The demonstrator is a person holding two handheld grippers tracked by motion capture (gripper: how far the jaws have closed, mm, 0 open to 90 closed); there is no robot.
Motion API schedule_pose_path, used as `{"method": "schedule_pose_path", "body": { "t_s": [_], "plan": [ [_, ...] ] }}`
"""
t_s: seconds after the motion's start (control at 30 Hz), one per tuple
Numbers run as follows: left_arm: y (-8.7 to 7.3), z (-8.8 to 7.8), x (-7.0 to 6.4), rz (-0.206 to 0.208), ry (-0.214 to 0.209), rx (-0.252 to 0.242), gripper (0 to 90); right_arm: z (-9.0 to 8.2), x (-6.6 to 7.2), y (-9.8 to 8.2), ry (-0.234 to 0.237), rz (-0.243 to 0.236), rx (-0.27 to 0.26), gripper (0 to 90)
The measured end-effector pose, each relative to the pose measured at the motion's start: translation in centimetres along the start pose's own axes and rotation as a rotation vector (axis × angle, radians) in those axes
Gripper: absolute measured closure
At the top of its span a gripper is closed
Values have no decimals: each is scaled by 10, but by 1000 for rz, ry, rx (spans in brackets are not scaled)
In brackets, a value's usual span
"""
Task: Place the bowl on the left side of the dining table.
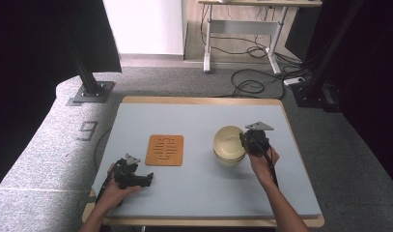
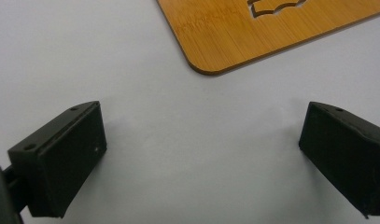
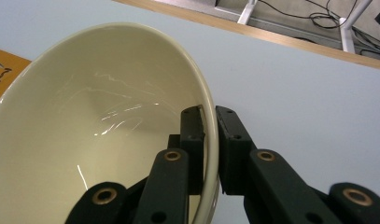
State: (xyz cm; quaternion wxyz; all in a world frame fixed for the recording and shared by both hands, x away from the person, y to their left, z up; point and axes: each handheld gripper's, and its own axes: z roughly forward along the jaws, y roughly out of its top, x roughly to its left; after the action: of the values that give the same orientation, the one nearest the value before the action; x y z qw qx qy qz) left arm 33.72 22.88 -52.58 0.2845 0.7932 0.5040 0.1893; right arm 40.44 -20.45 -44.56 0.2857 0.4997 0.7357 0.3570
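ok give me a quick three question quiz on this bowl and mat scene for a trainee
1. True or false: the right tool is shut on the rim of the cream bowl.
2. What lies just ahead of the open left tool? A) wooden mat B) spoon C) cup
3. Fill in: the bowl stands to the ___ of the wooden mat in the high view.

Key: 1 true; 2 A; 3 right

I have the right gripper (image 3: 210, 135) clamped on the rim of the cream bowl (image 3: 99, 126), one of its fingers (image 3: 192, 140) inside the wall and the other outside. The bowl sits tilted over the pale blue table (image 3: 309, 93). An orange mat (image 3: 3, 72) corner shows at far left.
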Motion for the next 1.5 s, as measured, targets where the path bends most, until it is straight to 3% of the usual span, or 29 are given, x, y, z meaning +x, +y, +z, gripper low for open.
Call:
{"method": "schedule_pose_path", "body": {
  "t_s": [0.2,0.4,0.63,0.93,1.5],
  "plan": [
    [0,0,0,-1,0,-1,8,-2,1,3,-9,-34,5,827],
    [0,0,0,0,1,0,8,-10,1,5,-10,-55,-27,823],
    [0,0,0,0,1,0,8,-15,-2,5,6,-45,-53,821],
    [0,0,0,0,1,-2,8,-21,-8,0,44,5,-104,820],
    [-1,0,-2,-13,10,-8,8,-27,-11,-2,69,-1,-144,818]
  ]
}}
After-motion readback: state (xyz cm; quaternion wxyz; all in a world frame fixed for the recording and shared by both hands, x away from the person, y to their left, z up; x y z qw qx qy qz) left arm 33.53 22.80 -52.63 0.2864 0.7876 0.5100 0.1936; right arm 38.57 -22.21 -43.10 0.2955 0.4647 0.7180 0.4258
